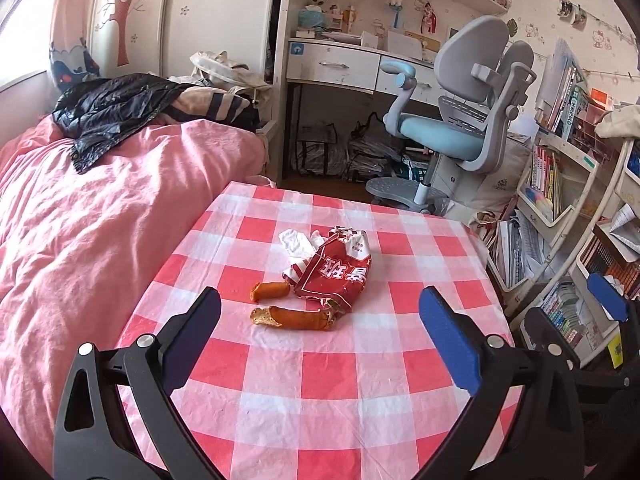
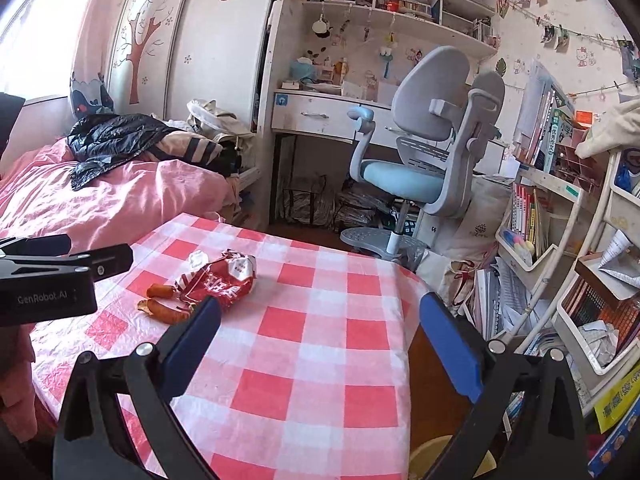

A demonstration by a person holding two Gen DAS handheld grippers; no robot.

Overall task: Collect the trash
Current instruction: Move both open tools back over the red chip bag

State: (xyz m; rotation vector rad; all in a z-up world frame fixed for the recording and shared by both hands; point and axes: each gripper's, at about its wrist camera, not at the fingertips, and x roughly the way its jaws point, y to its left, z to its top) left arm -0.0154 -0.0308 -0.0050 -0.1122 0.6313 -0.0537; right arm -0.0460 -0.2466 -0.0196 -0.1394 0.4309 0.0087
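A crumpled red snack bag [image 1: 335,272] lies mid-table on the red-and-white checked cloth [image 1: 320,380], with a white crumpled tissue [image 1: 297,242] behind it and two orange sausage wrappers [image 1: 294,317] in front. My left gripper [image 1: 320,320] is open and empty, hovering just short of the wrappers. In the right wrist view the bag [image 2: 224,278] and wrappers [image 2: 164,308] lie to the left. My right gripper [image 2: 320,328] is open and empty over the table's right half. The left gripper's body [image 2: 48,280] shows at the left edge.
A bed with a pink duvet [image 1: 100,220] borders the table on the left. A grey-blue desk chair [image 1: 452,136] and a desk stand beyond. Bookshelves [image 1: 560,220] crowd the right side. A yellow bin rim [image 2: 436,456] shows below the table's right edge.
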